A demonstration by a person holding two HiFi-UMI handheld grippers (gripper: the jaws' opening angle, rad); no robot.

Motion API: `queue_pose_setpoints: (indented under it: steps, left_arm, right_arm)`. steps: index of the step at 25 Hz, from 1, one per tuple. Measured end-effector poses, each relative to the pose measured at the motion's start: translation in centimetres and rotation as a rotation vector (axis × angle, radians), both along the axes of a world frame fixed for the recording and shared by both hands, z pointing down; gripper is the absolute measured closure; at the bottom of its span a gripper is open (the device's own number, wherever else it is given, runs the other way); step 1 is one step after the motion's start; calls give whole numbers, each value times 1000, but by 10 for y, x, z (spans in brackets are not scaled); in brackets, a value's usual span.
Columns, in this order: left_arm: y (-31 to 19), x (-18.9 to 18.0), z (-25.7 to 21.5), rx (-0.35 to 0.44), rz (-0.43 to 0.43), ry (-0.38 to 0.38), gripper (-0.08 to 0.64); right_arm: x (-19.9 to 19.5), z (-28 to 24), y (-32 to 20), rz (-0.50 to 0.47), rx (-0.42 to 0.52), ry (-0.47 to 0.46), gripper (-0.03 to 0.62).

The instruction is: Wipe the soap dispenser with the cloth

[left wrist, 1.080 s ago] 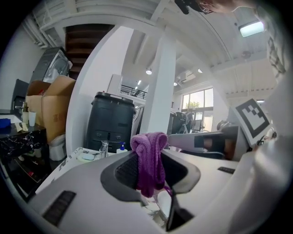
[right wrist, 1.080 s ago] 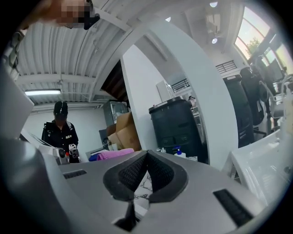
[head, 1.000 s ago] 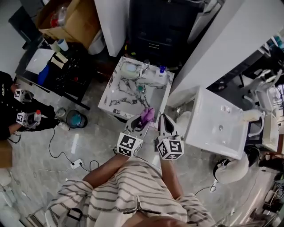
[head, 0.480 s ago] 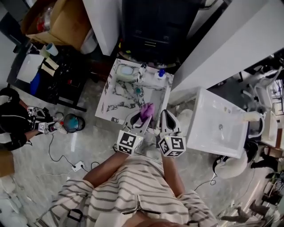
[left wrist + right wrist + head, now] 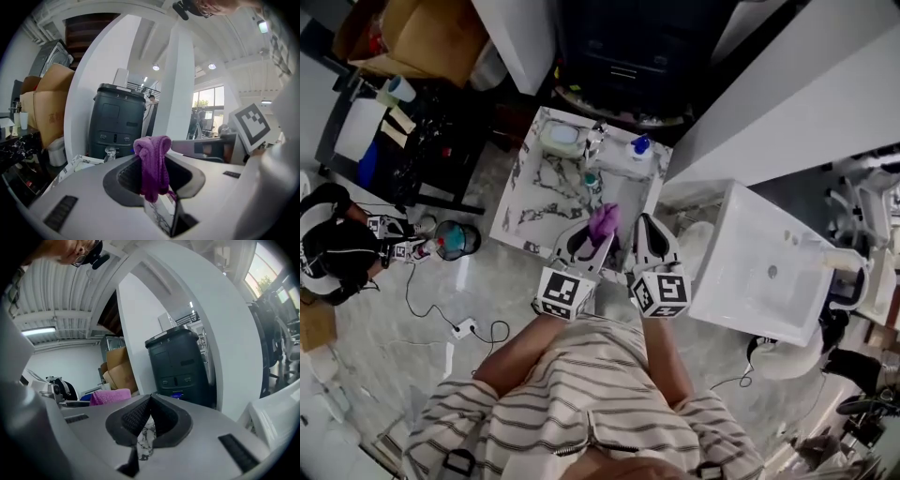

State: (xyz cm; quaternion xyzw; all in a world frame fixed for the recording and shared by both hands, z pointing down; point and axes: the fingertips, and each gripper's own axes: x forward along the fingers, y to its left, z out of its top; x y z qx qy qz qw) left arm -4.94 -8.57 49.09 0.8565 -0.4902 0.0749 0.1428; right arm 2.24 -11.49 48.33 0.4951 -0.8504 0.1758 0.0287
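Both your grippers have edged toward the marble counter [image 5: 530,183]. Your left gripper [image 5: 591,246] stays clamped on the purple cloth [image 5: 602,223]. Your right gripper [image 5: 649,248] is closed and empty. At its twelve o'clock, well apart, stands the soap dispenser [image 5: 639,147].

cloth [image 5: 603,223] purple, countertop [image 5: 534,187] white marble with dark grey veining, soap dispenser [image 5: 639,147] white with blue top, shirt [image 5: 581,394] cream with grey stripes, bin [image 5: 119,124] dark grey.

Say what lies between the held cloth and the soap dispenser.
In the head view, only bare sink basin separates the cloth from the soap dispenser.
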Motion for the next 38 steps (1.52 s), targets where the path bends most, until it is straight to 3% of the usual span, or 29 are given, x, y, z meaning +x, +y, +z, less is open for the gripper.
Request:
queue_pose_setpoints:
  steps: [12, 26, 38]
  left_arm:
    - [-50, 16, 23, -17, -70, -27, 439]
    - [-85, 8, 56, -50, -130, -44, 439]
    - [-107, 5, 72, -58, -150, -45, 439]
  right_arm:
    - [12, 33, -53, -52, -52, -17, 584]
    - [4, 91, -118, -76, -70, 60, 584]
    - [-4, 124, -153, -88, -66, 137, 488]
